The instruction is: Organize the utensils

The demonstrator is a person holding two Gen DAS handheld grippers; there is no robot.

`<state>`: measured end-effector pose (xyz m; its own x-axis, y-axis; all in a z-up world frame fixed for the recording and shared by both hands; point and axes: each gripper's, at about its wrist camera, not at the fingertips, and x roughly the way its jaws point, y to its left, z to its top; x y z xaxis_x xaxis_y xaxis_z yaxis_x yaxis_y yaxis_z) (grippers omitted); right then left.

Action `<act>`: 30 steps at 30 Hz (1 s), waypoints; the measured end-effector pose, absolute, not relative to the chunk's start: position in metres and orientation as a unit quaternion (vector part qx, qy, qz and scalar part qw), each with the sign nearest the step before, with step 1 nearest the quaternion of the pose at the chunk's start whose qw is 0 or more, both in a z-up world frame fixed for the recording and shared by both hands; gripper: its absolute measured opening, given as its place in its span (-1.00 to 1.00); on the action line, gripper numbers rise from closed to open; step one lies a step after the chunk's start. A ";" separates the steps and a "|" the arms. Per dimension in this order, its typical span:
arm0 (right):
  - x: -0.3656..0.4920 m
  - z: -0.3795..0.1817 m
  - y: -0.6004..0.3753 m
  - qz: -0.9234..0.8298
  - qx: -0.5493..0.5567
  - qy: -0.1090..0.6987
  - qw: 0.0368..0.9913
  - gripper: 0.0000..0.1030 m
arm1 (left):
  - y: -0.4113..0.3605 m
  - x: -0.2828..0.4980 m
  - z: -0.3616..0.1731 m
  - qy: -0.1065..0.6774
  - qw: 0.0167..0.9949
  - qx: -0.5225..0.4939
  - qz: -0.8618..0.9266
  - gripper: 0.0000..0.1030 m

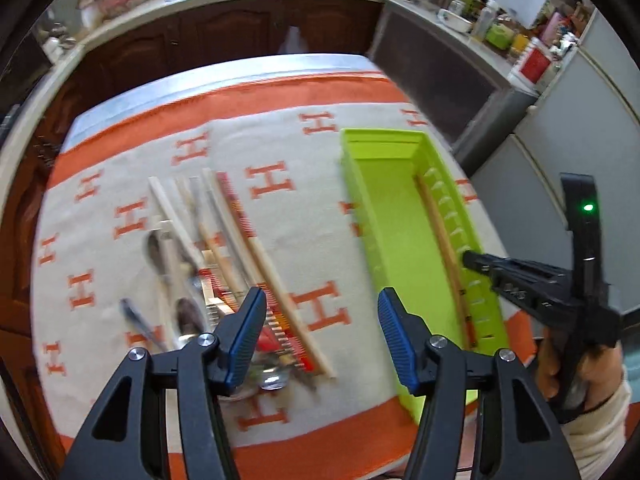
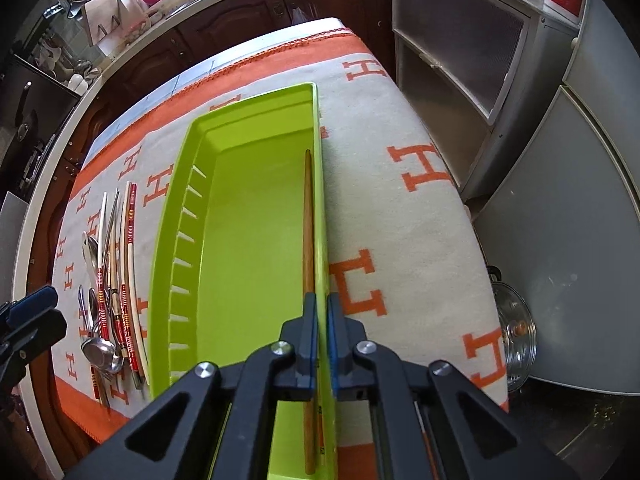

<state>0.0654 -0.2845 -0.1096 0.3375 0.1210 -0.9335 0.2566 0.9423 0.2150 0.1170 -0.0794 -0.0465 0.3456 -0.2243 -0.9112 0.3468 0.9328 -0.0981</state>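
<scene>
Green tray (image 2: pixel 256 216) has one chopstick (image 2: pixel 307 232) lying along its right wall. My right claw (image 2: pixel 320 320) is squeezed shut above it, holding nothing. My left claw (image 1: pixel 320 336), half open and empty, should drop straight over the pile (image 1: pixel 224 264) and pinch one stick.

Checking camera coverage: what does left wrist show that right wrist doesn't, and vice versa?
Left wrist only: the open left tongs with nothing between them, the hand holding the right tongs, and the countertop clutter at upper right.

Right wrist only: the right tongs shut over the tray's right wall, a sharp look at the spoons, and a metal pot lid beside the table.

Both: the green tray holding one wooden chopstick, the utensil pile left of it, and the orange H-pattern cloth.
</scene>
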 end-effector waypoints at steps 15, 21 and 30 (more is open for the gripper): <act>0.070 -0.083 -0.258 -0.065 0.132 0.558 0.817 -0.85 | 0.039 0.104 -0.059 0.551 0.833 0.035 -0.031 0.26; 0.066 -0.051 -0.221 -0.002 0.126 0.534 0.836 -0.85 | 0.082 0.095 -0.077 0.573 0.820 0.003 0.001 0.26; 0.074 -0.050 -0.116 0.152 0.083 0.549 0.818 -0.57 | 0.110 0.080 -0.104 0.593 0.805 -0.029 -0.008 0.26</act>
